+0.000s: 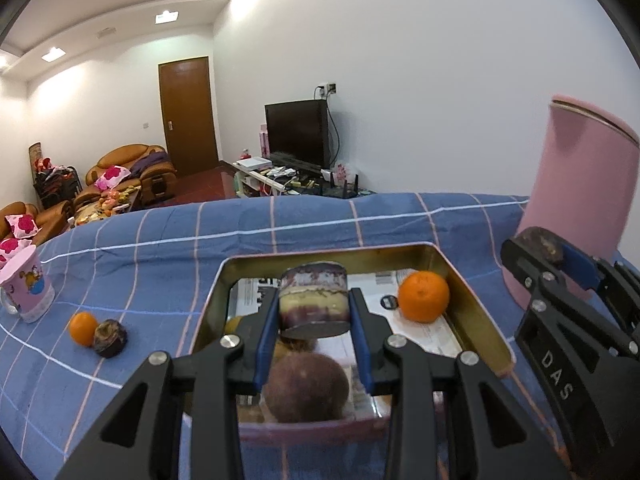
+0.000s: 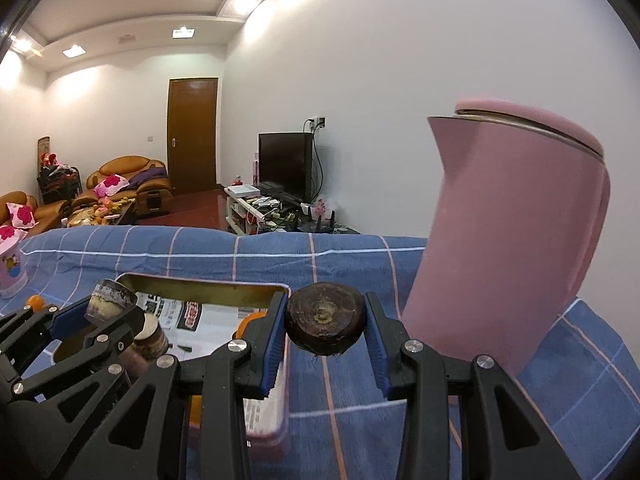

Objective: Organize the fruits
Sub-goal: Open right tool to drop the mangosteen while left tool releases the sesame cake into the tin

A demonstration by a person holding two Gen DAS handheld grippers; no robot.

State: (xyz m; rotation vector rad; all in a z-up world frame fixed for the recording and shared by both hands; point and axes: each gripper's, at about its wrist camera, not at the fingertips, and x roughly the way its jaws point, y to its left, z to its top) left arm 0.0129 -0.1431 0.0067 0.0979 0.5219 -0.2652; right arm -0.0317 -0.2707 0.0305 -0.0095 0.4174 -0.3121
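Observation:
My left gripper point(image 1: 314, 308) is shut on a purple-and-cream cut piece of fruit point(image 1: 313, 300) and holds it above the gold metal tray point(image 1: 476, 308). The tray holds an orange point(image 1: 423, 296) and a round dark purple fruit point(image 1: 306, 388). My right gripper point(image 2: 326, 328) is shut on a dark brown round fruit point(image 2: 326, 324), above the blue cloth just right of the tray point(image 2: 200, 282). It also shows in the left wrist view point(image 1: 540, 246). Another orange point(image 1: 82, 328) and a dark purple fruit point(image 1: 110, 338) lie on the cloth left of the tray.
A tall pink kettle point(image 2: 516, 240) stands close on the right, next to the right gripper. A pink cartoon mug point(image 1: 26, 288) stands at the far left. The blue checked cloth point(image 1: 160, 264) covers the table. The tray is lined with printed paper.

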